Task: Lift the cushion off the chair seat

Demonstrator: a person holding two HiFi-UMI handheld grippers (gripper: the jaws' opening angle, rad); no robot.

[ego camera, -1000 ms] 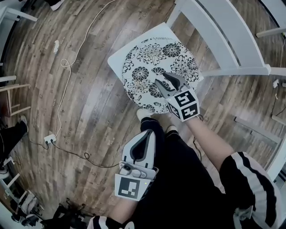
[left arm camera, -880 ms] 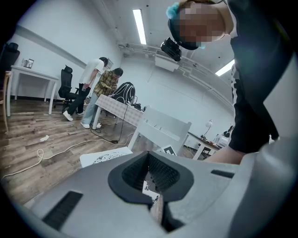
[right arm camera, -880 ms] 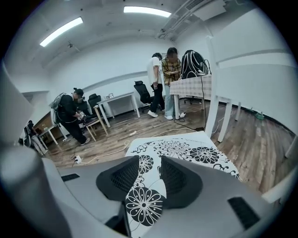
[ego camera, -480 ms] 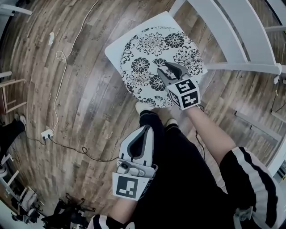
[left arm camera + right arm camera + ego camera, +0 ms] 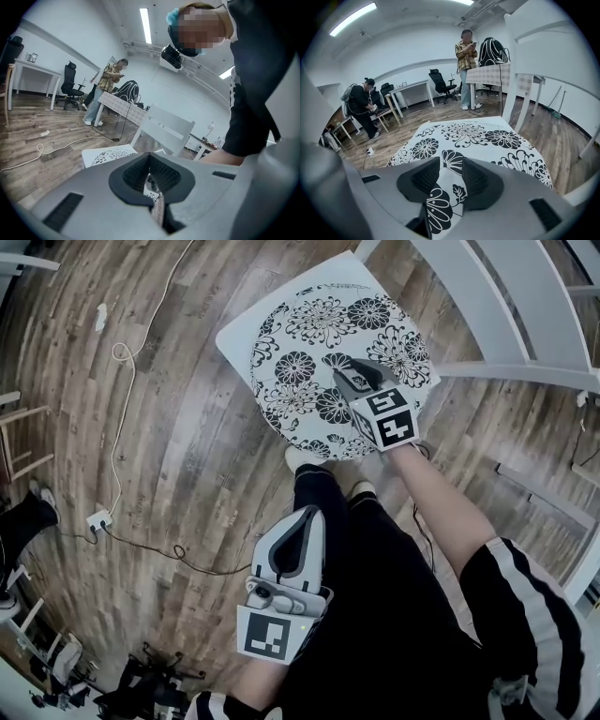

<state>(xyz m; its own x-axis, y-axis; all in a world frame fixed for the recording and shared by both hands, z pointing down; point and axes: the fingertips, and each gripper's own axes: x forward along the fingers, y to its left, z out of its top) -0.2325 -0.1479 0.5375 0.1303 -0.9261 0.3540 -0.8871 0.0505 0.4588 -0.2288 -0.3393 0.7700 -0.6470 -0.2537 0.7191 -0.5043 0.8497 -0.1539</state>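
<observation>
**A:** Which one's closer to the cushion point(image 5: 305, 329)?

**B:** Your right hand-held gripper point(image 5: 349, 371). Its jaws are apart, right over the cushion's near half. The cushion's flat on the chair seat point(image 5: 236, 332). Your left hand-held gripper point(image 5: 305, 517) is closed on nothing, back by your leg.

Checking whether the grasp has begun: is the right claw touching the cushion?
Cannot tell. The right gripper view shows the right claw open over the cushion, yet neither contact nor a gap shows plainly.

White cushion point(image 5: 309, 334) — black floral print — chair point(image 5: 236, 334) apparently white, floor point(image 5: 169, 446) brown wood-grain.
</observation>
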